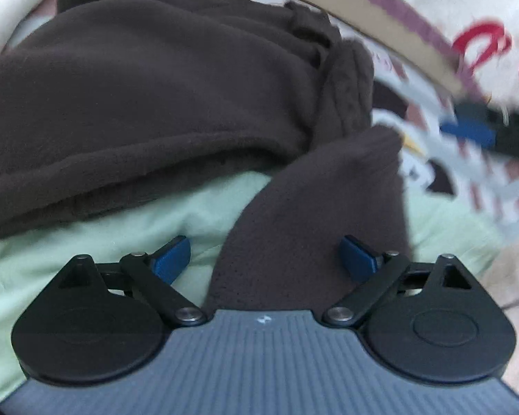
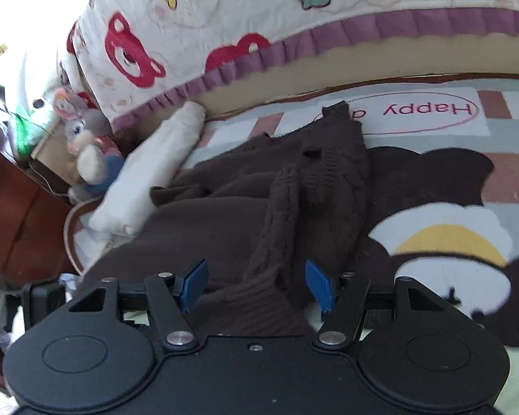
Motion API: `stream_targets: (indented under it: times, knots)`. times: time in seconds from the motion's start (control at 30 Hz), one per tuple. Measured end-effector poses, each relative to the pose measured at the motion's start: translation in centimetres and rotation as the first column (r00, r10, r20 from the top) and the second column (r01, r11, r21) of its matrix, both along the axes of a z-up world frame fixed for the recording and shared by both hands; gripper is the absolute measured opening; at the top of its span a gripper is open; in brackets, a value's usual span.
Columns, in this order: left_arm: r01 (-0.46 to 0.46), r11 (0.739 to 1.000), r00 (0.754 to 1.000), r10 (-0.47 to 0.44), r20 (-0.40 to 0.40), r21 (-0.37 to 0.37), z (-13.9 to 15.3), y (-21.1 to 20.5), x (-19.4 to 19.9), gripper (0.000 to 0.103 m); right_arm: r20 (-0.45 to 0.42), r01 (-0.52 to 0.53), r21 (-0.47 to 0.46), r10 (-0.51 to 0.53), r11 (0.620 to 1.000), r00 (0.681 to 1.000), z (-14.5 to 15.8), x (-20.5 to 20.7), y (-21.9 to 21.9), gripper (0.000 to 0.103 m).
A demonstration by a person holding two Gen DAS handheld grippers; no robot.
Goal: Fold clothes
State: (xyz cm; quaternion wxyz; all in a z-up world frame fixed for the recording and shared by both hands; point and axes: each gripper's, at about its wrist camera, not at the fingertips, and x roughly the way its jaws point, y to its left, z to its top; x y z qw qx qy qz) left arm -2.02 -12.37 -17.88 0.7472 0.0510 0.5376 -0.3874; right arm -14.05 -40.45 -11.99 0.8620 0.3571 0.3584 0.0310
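Observation:
A dark brown fleece garment lies bunched on a pale green sheet in the left wrist view. One brown flap of it runs back between the blue fingers of my left gripper, which is open and not clamping it. In the right wrist view the brown garment spreads over the bed, knitted at its far end. Its ribbed sleeve lies between the blue pads of my right gripper, also open. The right gripper shows as a blur at the left view's right edge.
A cream quilt with red bears and a purple frill is piled behind the garment. A rolled white cloth and a plush rabbit lie at the left, by brown wooden furniture. The patterned bedspread extends right.

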Motion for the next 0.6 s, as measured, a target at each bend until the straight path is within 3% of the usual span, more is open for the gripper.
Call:
stream_targets:
  times: [0.07,0.1,0.13,0.23,0.37,0.47,0.57,0.6]
  knots:
    - [0.034,0.999,0.998,-0.035,0.043,0.013,0.2,-0.1,-0.5,0.05,-0.031,0.029,-0.038,-0.03,0.999,0.999,-0.6,0.9,-0.6,0.068]
    - [0.045,0.999,0.997,-0.045,0.055,-0.001,0.6,0.2,-0.7,0.02,-0.046,0.043,-0.057,-0.045,0.997,0.998,-0.9,1.4,-1.0,0.068]
    - [0.047,0.999,0.997,-0.046,0.069,-0.016,1.2,0.6,-0.8,0.008,-0.061,0.057,-0.076,-0.061,0.996,0.996,-1.2,1.9,-1.3,0.068]
    - [-0.098,0.991,0.984,0.11,0.144,-0.089,4.5,5.1,-0.4,0.008,-0.082,0.078,-0.081,-0.085,0.994,0.993,-1.8,2.9,-1.6,0.068]
    - [-0.275,0.94,0.922,0.317,0.222,-0.202,9.0,11.1,0.3,0.008,-0.096,0.079,-0.066,-0.085,0.995,0.992,-2.6,3.4,-1.8,0.068]
    - [-0.406,0.884,0.834,0.462,0.302,-0.231,11.5,15.4,-0.1,0.008,-0.112,0.087,-0.06,-0.093,0.994,0.989,-3.1,3.8,-1.9,0.068]
    - [-0.569,0.792,0.714,0.609,0.345,-0.22,11.5,19.1,-1.2,0.008,-0.12,0.099,-0.053,-0.104,0.994,0.987,-3.5,4.2,-1.7,0.068]
    - [-0.606,0.768,0.686,0.636,0.353,-0.208,11.1,19.8,-1.5,0.007,-0.123,0.102,-0.05,-0.107,0.994,0.987,-3.6,4.5,-1.6,0.068]
